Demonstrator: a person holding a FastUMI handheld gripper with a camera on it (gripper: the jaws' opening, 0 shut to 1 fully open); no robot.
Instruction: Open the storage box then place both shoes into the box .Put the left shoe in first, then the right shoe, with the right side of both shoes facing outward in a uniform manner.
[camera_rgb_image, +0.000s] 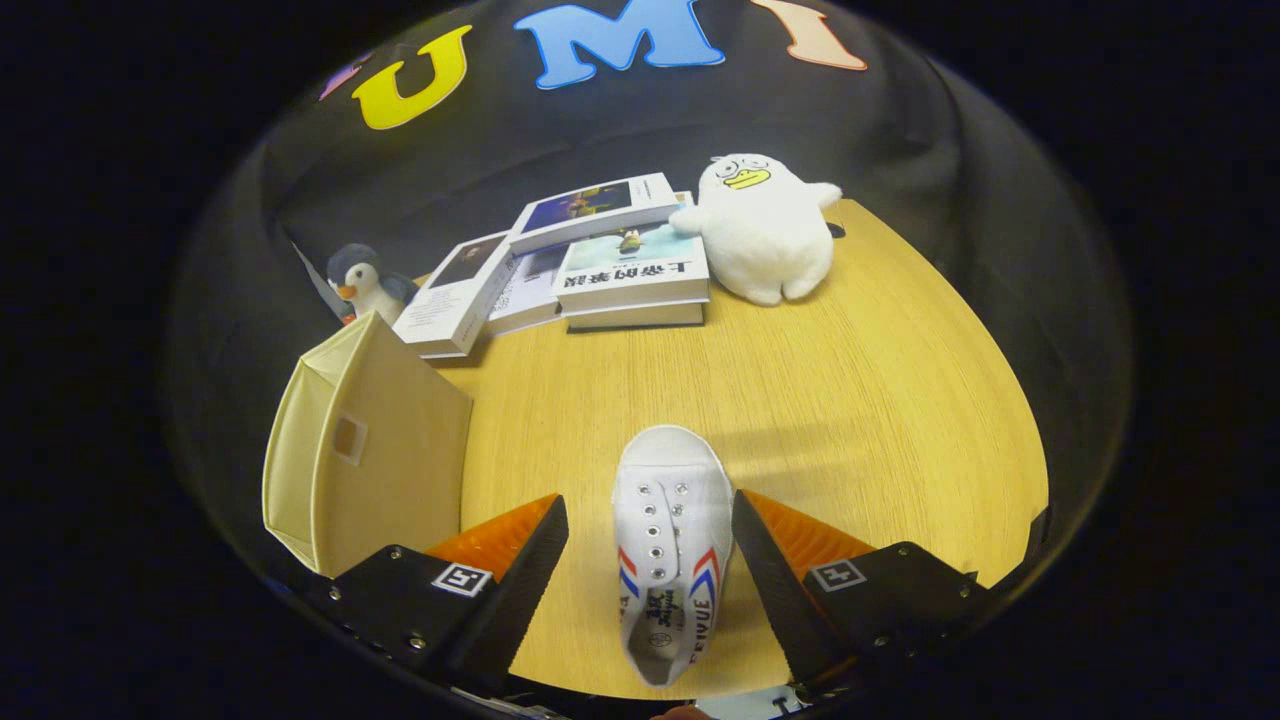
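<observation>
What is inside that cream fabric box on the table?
The storage box stands beside the open gripper, whose fingers flank a white shoe without touching it. Its outer walls face the camera, so its inside is hidden. A toy penguin peeks from behind it.

Free room and obstacles. The gripper (650, 540) stands with its fingers (535, 565) spread wide; the white shoe (668, 545) lies between them, toe pointing away, a narrow gap of bare table (850, 400) on either side. Left of the fingers the cream storage box (365, 450) blocks that flank. Beyond the shoe a broad stretch of tabletop lies open. Past it, the books (600, 260), the white plush duck (765, 230) and the penguin toy (365, 285) line the far edge. Right of the shoe the table is unobstructed.
</observation>
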